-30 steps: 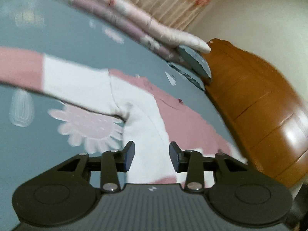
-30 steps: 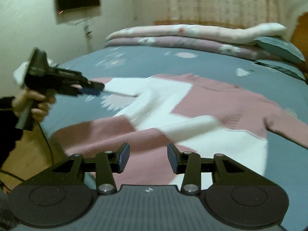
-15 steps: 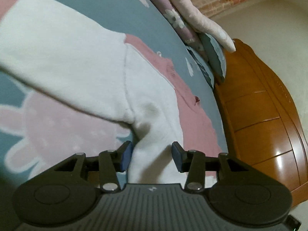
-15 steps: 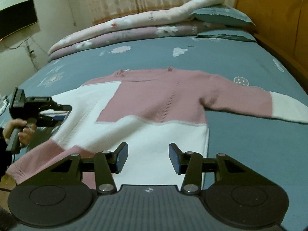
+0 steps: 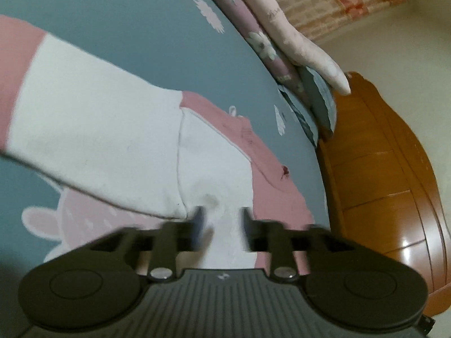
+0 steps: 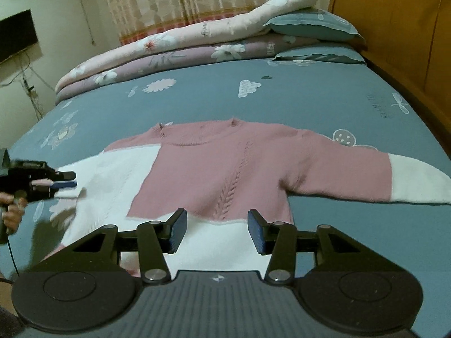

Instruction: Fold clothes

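Note:
A pink and white knitted sweater (image 6: 220, 169) lies flat, front up, on the blue-grey bedsheet (image 6: 324, 98), both sleeves spread out. My right gripper (image 6: 218, 231) hovers over its lower body where pink meets the white band, open with nothing between the pads. My left gripper (image 5: 222, 222) is blurred and sits low over the white cloth by the armpit of the sweater (image 5: 112, 140), jaws apart, gripping nothing that I can see. In the right wrist view the left gripper (image 6: 66, 181) points in from the left edge, held by a person's hand (image 6: 11, 214).
Folded floral quilts (image 6: 174, 48) and grey-blue pillows (image 6: 313, 25) are stacked along the far side of the bed. A wooden headboard (image 6: 394, 28) rises on the right, headboard (image 5: 380, 183). A dark screen (image 6: 17, 33) hangs on the left wall.
The left gripper has come lower and closer to the armpit and rolled. The right gripper has swung across until the sweater sits centred. Both pairs of jaws stand slightly wider.

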The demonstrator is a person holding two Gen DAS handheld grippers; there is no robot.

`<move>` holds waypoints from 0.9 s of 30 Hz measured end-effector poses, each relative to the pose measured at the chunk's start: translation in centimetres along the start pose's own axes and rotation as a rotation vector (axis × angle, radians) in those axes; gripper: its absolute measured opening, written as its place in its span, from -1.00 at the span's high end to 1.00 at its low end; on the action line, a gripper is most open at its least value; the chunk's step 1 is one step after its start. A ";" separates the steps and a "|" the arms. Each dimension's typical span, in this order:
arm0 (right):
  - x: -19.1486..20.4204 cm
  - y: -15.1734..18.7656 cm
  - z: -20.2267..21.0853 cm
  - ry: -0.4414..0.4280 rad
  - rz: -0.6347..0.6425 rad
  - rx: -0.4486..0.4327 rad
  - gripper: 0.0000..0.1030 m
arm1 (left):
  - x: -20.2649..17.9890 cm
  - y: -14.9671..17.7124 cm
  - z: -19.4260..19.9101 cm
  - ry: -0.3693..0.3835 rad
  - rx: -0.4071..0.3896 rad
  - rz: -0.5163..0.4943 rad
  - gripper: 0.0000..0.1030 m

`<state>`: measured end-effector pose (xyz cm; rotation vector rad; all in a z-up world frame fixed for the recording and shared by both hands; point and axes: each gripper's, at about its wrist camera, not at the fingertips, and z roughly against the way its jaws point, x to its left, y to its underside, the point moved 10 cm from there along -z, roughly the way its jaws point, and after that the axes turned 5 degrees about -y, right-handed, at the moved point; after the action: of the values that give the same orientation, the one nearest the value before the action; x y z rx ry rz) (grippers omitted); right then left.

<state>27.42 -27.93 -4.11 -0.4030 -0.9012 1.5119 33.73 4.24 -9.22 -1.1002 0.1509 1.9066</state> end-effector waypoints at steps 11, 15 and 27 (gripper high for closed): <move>0.5 -2.6 1.4 0.044 -0.001 -0.050 -0.16 | 4.6 -0.2 -4.4 -0.001 -0.073 0.363 0.17; 0.6 -2.6 1.9 0.059 0.002 -0.054 -0.16 | 4.8 -1.1 -4.8 -0.124 -0.137 0.289 0.74; -3.4 0.5 1.3 0.066 -0.104 0.008 -0.18 | 3.3 -4.0 -3.2 -0.262 -0.165 0.030 0.63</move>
<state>26.76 -31.48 -4.51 -0.3929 -0.8512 1.3990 38.11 7.13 -12.34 -0.9469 -0.1397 2.0995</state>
